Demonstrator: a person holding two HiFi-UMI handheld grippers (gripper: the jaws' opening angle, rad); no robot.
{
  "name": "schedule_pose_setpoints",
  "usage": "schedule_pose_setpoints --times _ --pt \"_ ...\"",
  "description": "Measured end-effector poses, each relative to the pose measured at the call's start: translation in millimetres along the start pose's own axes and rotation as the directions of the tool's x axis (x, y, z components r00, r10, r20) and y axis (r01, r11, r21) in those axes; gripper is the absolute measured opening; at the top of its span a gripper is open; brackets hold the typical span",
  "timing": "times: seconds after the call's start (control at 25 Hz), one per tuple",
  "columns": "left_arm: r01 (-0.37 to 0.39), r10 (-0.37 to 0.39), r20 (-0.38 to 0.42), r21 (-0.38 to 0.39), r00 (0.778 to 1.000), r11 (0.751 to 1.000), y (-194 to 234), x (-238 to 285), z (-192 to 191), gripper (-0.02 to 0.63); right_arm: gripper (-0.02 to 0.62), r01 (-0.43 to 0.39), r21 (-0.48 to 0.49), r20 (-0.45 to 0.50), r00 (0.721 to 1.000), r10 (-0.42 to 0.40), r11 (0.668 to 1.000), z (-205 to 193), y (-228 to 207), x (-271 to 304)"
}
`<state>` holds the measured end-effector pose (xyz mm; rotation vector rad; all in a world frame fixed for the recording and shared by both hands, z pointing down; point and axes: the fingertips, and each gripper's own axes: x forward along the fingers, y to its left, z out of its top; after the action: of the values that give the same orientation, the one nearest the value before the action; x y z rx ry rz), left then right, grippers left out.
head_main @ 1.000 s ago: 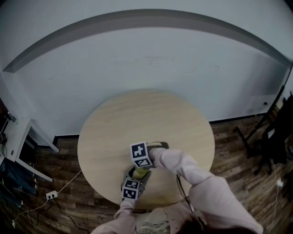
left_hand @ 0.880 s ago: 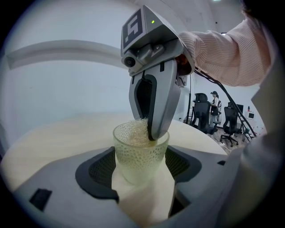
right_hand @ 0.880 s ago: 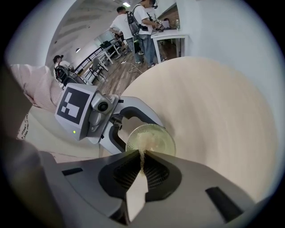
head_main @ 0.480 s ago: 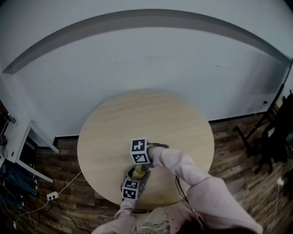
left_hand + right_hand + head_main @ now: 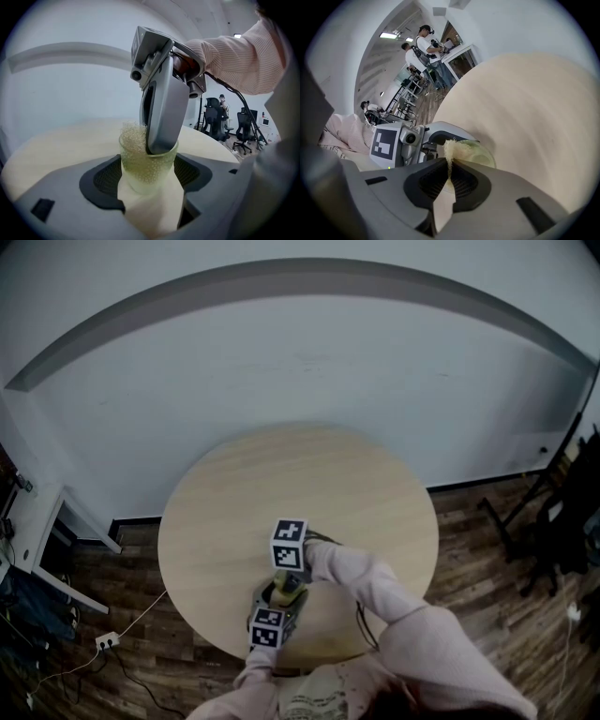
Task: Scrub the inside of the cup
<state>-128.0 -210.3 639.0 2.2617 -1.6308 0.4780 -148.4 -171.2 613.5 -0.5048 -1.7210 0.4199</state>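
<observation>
Though hidden overhead, scrubber [image 5: 133, 137] shows inside cup [image 5: 146, 174] in left gripper view.

sleeves [image 5: 375, 582]: pale pink, ribbed | left tool [image 5: 149, 187], right tool [image 5: 450, 172]: grey, black pads | marker cubes [image 5: 290, 546]: black-white

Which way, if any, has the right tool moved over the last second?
Yes: the right tool rolled, its marker cube creeping slightly toward the table's centre.

Lab-like office: round table [image 5: 356, 484], curved white partition [image 5: 281, 362], wood floor [image 5: 469, 540], office chairs [image 5: 244, 133], power strip [image 5: 106, 641]
</observation>
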Motion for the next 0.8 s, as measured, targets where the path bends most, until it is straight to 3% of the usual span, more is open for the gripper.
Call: schedule_pose_setpoints --times 0.16,0.36,0.8 --pt "-0.002 0.002 -0.001 0.007 1.000 1.000 0.1 -0.7 0.0 0.351 0.025 -0.023 0.045 0.050 0.999 0.021 0.999 4.5 0.4 -2.3" --pt "-0.003 0.003 0.001 0.004 1.000 1.000 0.3 -0.5 -0.2 0.350 0.025 -0.091 0.226 0.153 0.987 0.057 0.970 15.6 -4.8 -8.0" --pt "-0.003 0.003 0.002 0.004 1.000 1.000 -0.2 -0.4 0.5 0.350 0.025 -0.121 0.308 0.241 0.969 0.046 0.944 18.8 -11.2 -16.0"
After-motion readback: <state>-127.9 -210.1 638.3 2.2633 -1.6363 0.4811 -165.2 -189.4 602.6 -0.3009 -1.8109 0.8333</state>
